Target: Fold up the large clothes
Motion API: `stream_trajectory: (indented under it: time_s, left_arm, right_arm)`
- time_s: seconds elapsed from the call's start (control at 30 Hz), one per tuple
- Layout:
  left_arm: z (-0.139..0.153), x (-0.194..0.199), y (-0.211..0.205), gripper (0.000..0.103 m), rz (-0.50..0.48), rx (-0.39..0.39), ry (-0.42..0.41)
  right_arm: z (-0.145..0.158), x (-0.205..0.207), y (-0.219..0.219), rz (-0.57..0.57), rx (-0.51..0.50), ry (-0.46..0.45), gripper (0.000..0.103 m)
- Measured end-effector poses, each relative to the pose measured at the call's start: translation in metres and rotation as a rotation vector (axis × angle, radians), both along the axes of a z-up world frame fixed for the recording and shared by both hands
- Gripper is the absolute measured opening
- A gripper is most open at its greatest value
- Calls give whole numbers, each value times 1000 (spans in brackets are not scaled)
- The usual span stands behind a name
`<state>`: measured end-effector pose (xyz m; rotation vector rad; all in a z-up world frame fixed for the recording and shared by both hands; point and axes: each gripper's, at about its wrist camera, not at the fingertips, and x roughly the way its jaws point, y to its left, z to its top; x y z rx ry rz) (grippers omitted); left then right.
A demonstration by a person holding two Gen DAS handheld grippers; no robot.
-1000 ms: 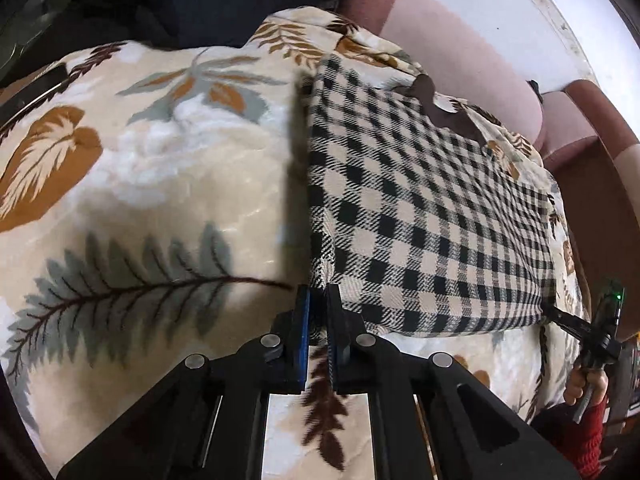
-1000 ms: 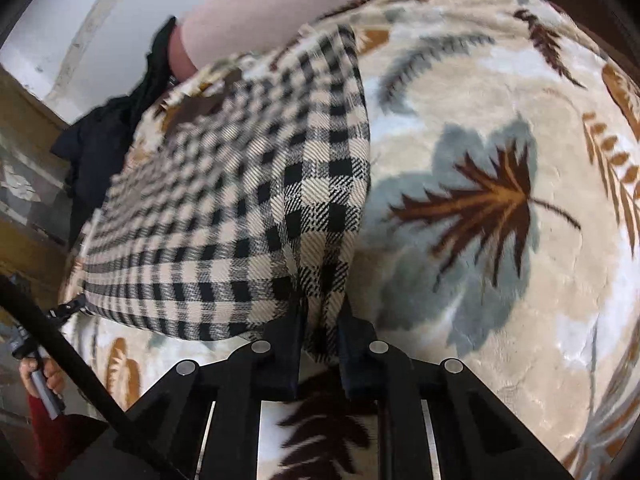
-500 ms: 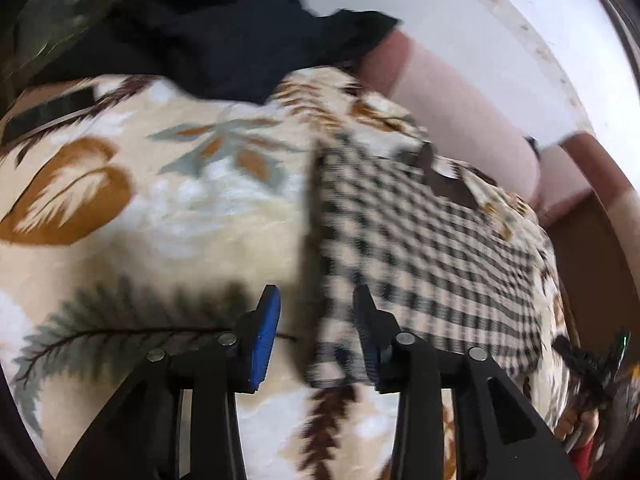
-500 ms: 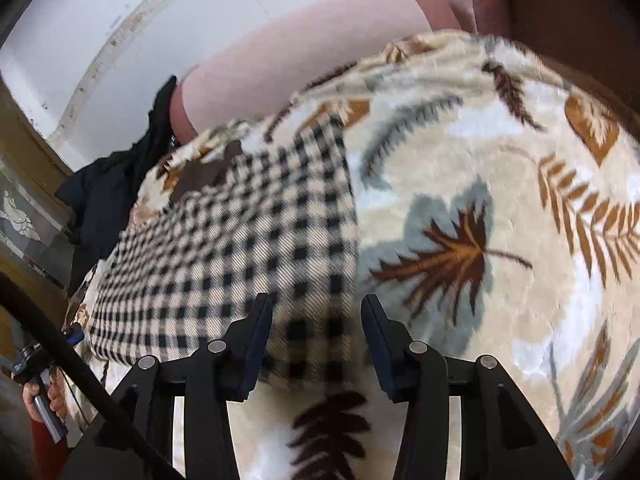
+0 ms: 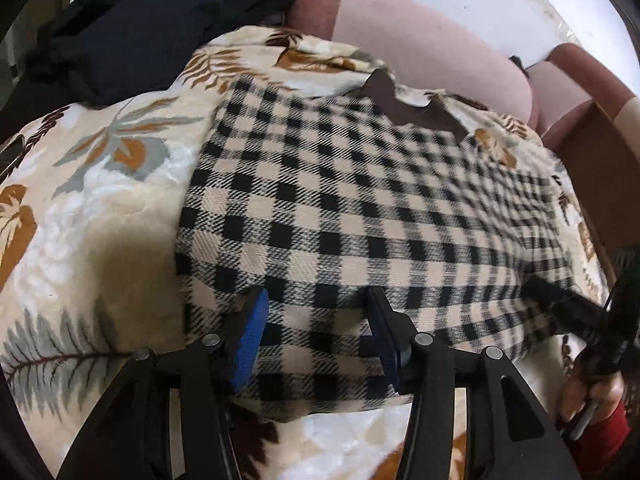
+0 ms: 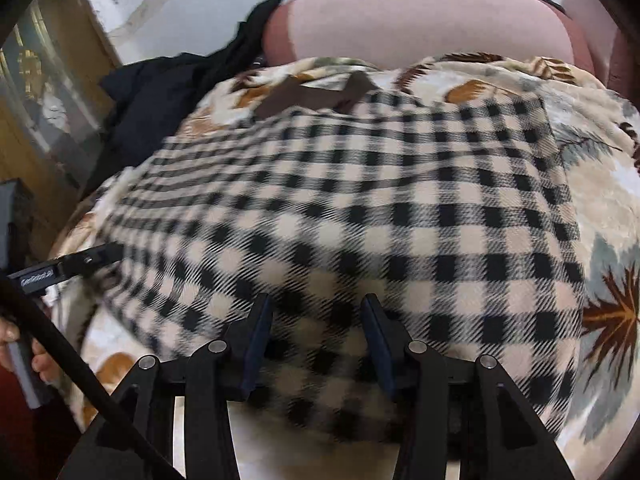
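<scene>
a: both grippers are low over the near edge of the checked garment [image 5: 360,208] right now. the left gripper [image 5: 316,320] has its jaws spread wide, nothing pinched, cloth lying just ahead of and between the blue pads [image 5: 250,332].

b: same on the other side. the right gripper [image 6: 318,328] is spread apart too, holding nothing, with the hem directly under its fingers.

a: looks like each one is lined up along that near hem so the two can take it at matching spots, a fair guess for the next fold.

b: the garment itself lies flat on the leaf-print blanket [image 5: 100,200], stretching away from the grippers toward the pink cushion [image 5: 432,56] at the far side.

a: black and cream checks, a woven, slightly fuzzy look. it reads as an already narrowed rectangle, side edges fairly straight, a brown collar [image 5: 404,104] poking out at the far end.

b: from the right wrist the far part ripples a little, and the picture is blurred there.

a: a dark pile of clothing [image 5: 160,20] sits beyond the left gripper, off to its left, well apart from the checked piece.
</scene>
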<state>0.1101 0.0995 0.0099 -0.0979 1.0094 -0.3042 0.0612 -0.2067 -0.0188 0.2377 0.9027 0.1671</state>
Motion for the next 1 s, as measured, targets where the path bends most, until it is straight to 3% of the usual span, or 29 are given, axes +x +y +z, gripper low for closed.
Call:
stream_trajectory:
  time_s: [0.07, 0.13, 0.17, 0.3, 0.37, 0.4, 0.5, 0.57, 0.63, 0.67, 0.77, 0.9, 1.0]
  left_arm:
    - [0, 1, 7, 49, 4, 6, -1]
    - [1, 2, 16, 49, 35, 32, -9]
    - [0, 3, 23, 49, 54, 45, -8]
    - [-2, 9, 50, 40, 105, -9, 34]
    - [-2, 8, 62, 42, 185, 108, 20]
    - [-2, 9, 68, 42, 195, 111, 22]
    - [-2, 7, 89, 44, 220, -5, 52]
    - [1, 4, 91, 44, 229, -3, 43]
    - [5, 1, 87, 44, 234, 34, 22]
    - [8, 0, 83, 44, 233, 67, 4]
    - [13, -1, 75, 44, 229, 102, -24]
    - [20, 2, 76, 45, 228, 68, -28]
    - [25, 10, 78, 49, 226, 41, -26]
  right_arm:
    - [2, 2, -19, -43, 37, 7, 43]
    - [2, 3, -33, -68, 66, 14, 30]
    - [3, 4, -40, -89, 79, 16, 30]
    - [5, 3, -64, -157, 83, 20, 30]
    - [6, -1, -73, -189, 81, 21, 30]
    - [7, -1, -76, -197, 80, 19, 30]
    - [11, -6, -82, -224, 71, 6, 31]
    - [19, -15, -80, -256, 6, -23, 35]
    - [28, -25, -77, -279, -45, -61, 47]
    - [31, -29, -75, -282, -53, -71, 47]
    - [41, -40, -57, -248, -91, -98, 47]
    - [50, -40, -10, -128, -139, -119, 47]
    - [53, -45, 35, -5, -140, -135, 57]
